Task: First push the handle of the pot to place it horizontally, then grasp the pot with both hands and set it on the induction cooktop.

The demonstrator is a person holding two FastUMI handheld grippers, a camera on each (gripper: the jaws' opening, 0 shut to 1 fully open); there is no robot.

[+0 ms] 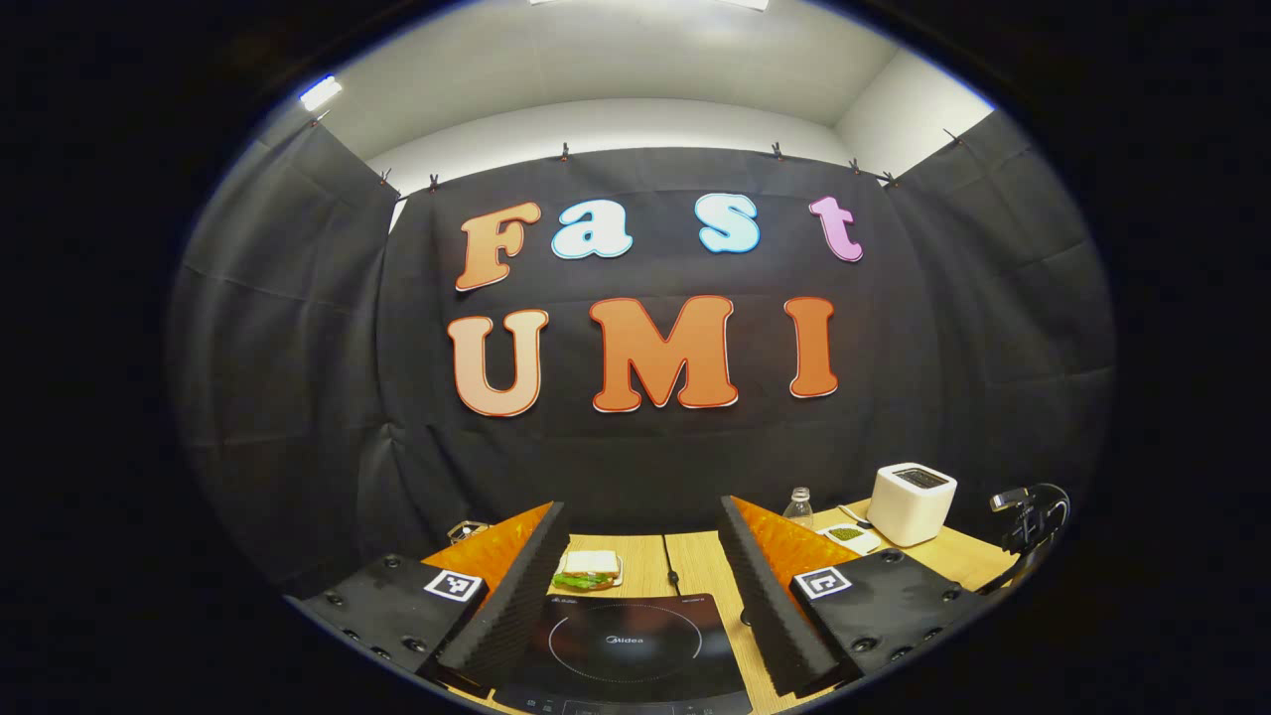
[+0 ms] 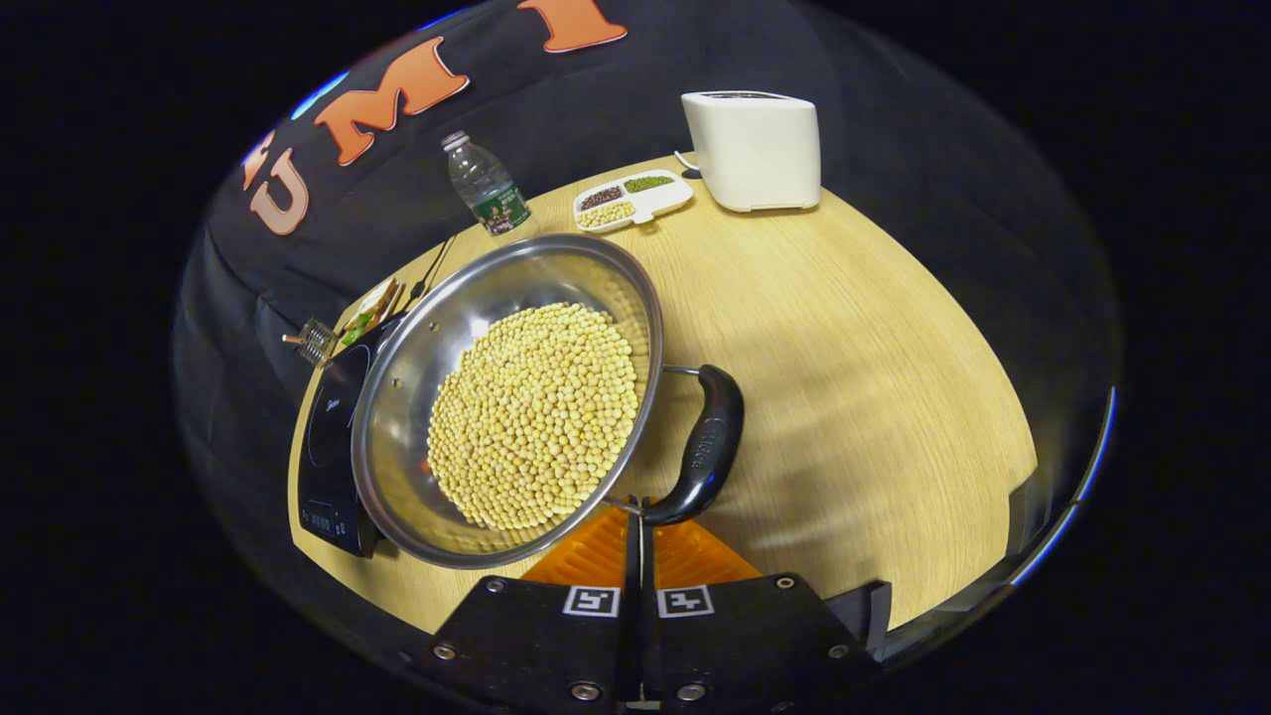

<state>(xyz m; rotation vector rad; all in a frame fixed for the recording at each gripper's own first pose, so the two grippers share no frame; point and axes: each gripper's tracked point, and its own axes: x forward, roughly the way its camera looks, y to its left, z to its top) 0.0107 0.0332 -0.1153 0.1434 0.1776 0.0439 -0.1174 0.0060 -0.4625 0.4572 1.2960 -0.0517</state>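
The left gripper [image 1: 640, 586] hangs with fingers spread above the cooktop [image 1: 626, 645]. Beside the cooktop, on the surface [image 2: 844, 328], the pot [image 2: 397, 417] sits full of beans [image 2: 536, 417], likely heavy and spill-prone. The right gripper [image 2: 635, 526], fingers closed and empty, sits at the handle [image 2: 707, 442], a rigid hold.
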